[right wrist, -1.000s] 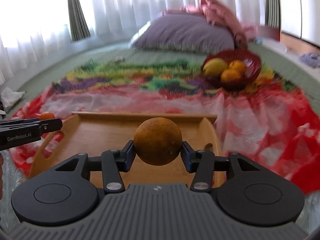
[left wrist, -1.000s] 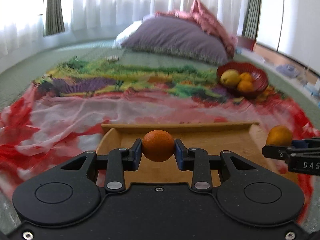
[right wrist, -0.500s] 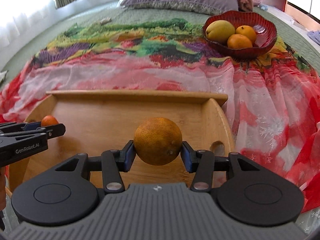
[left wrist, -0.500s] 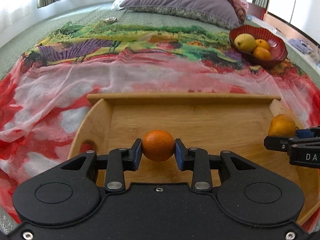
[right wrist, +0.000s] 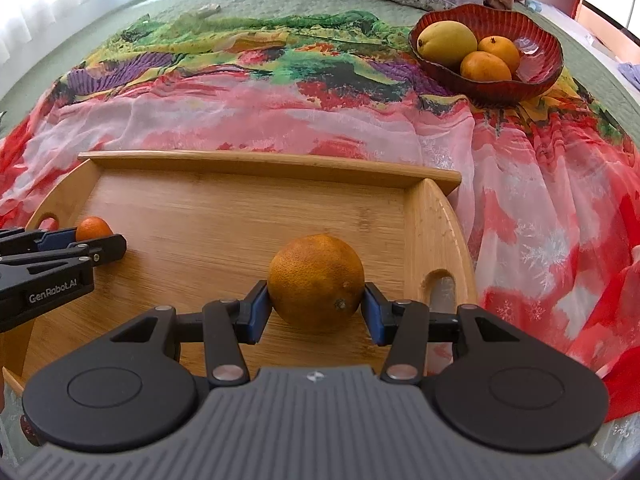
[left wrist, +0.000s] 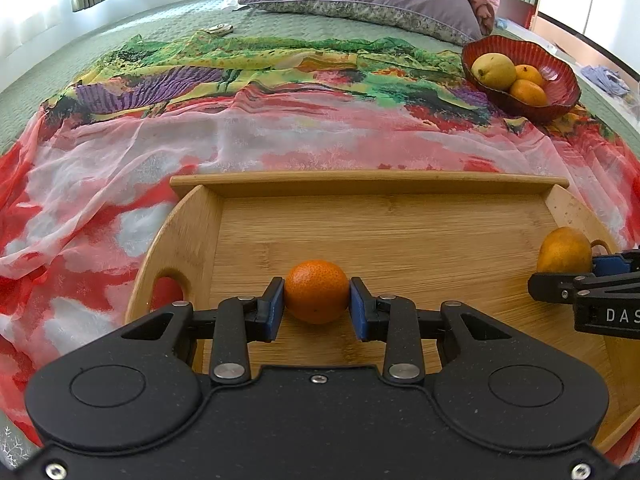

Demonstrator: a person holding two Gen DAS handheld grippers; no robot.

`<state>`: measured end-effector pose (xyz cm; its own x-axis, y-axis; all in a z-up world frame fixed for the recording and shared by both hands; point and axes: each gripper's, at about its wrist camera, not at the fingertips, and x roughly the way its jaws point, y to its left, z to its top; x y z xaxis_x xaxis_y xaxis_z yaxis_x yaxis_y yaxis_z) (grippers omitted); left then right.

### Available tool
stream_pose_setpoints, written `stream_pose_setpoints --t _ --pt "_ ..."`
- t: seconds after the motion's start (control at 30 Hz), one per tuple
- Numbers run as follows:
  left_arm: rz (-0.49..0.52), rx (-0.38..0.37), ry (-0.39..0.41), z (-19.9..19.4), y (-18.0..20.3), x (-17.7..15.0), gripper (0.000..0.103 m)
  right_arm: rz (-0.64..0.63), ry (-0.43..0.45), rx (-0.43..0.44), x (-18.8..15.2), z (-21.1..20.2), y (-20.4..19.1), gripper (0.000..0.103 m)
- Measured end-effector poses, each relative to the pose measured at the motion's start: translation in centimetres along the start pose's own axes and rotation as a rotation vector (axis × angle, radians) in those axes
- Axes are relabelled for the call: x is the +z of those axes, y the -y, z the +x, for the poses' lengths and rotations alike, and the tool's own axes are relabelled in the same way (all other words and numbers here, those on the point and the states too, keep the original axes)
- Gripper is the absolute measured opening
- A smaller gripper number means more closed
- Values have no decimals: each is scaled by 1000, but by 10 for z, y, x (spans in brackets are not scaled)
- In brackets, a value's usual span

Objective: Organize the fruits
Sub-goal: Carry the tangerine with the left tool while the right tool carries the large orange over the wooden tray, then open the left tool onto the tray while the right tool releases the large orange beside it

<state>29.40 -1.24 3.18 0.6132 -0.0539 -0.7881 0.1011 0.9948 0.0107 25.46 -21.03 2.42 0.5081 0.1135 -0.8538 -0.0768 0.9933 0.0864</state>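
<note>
Orange peel is pinched on both sides: a small mandarin point(left wrist: 316, 291) is clamped between the blue pads of the left gripper point(left wrist: 316, 304), whose jaws stand nearly closed around it, and a larger orange point(right wrist: 316, 282) is gripped by the right gripper point(right wrist: 316, 308), its jaws held wider by the bigger fruit. Both fruits are poised low over the floor of the bamboo tray point(right wrist: 248, 216), the mandarin toward its left handle end and the orange near the right handle cut-out; whether either already touches the wood cannot be told

Beyond the tray, three more fruits are seen in a red glass bowl point(right wrist: 548, 76), a yellow mango point(right wrist: 446, 42) among them, on a patterned scarf point(right wrist: 520, 200) spread over a green bedspread point(left wrist: 60, 68)

The main risk is judged to be rolling. If the jaws are opened before the fruit is set down on the flat, smooth board, a round fruit could be sent across it, and the orange could be carried against the low end wall or toward the handle slot. The tray also rests on soft bedding, so it could be tipped by a downward press near one end. Bruising is possible if the mandarin is squeezed harder
</note>
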Motion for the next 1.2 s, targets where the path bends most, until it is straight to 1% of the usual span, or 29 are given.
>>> stream_pose_setpoints --t 0.7,0.77,0.83,0.9,0.97,1.07,1.1,1.13,1.2 --pt "7 -5 -4 -2 0 2 35 12 3 6 0 0 1 55" --pt "12 -2 2 -2 0 1 42 8 9 5 0 -2 0 57" --pt "13 -3 5 -4 -1 1 43 2 17 9 0 -4 -1 58" --pt "12 -1 8 -6 -2 0 47 -5 18 11 0 -6 -2 58" --pt "9 3 14 -9 -4 -1 53 -6 19 13 -1 -7 -3 59" --pt "10 1 21 -15 -7 -3 60 -5 23 17 -1 -10 -3 59" --pt "11 -1 23 -17 -8 -4 62 -4 26 19 -2 -11 -3 62" --pt "13 -1 27 -19 -9 -5 66 -4 29 22 -2 -13 -3 68" --pt "19 2 40 -25 -10 -7 71 -8 38 35 -2 -17 -3 68"
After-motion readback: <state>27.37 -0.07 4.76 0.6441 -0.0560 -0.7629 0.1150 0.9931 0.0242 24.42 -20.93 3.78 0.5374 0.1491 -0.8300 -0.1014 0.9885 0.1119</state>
